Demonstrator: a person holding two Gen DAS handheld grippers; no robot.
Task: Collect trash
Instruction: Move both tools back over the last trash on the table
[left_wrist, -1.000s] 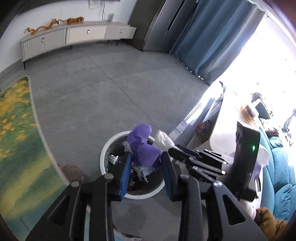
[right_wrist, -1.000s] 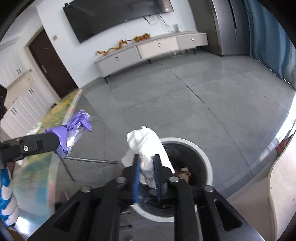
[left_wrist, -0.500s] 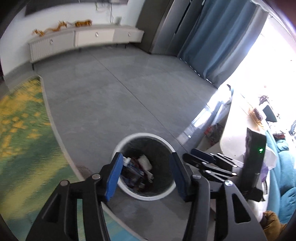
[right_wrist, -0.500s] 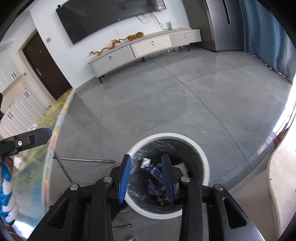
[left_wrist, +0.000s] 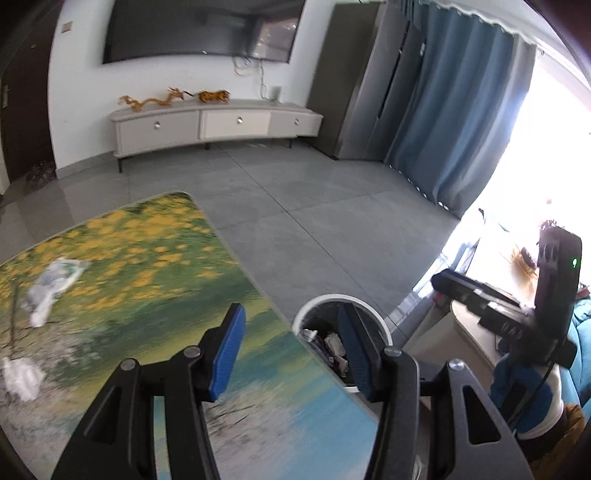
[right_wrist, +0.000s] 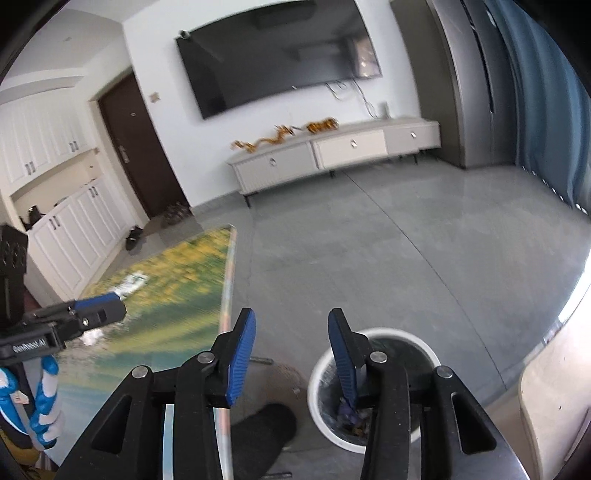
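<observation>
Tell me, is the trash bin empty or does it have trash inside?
Not empty. The trash bin holds crumpled wrappers and paper; how full cannot be told.

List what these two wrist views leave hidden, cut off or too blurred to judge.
- White round trash bin: in the left wrist view the open left gripper covers part of its contents; in the right wrist view the open right gripper does.
- Crumpled white wrapper on the green-and-yellow printed table: motion blur hides its type.
- White scrap: near the left wrist view's edge, blurred.

White round bin (left_wrist: 384, 328) holding trash; crumpled wrappers (left_wrist: 55, 280) on table.
</observation>
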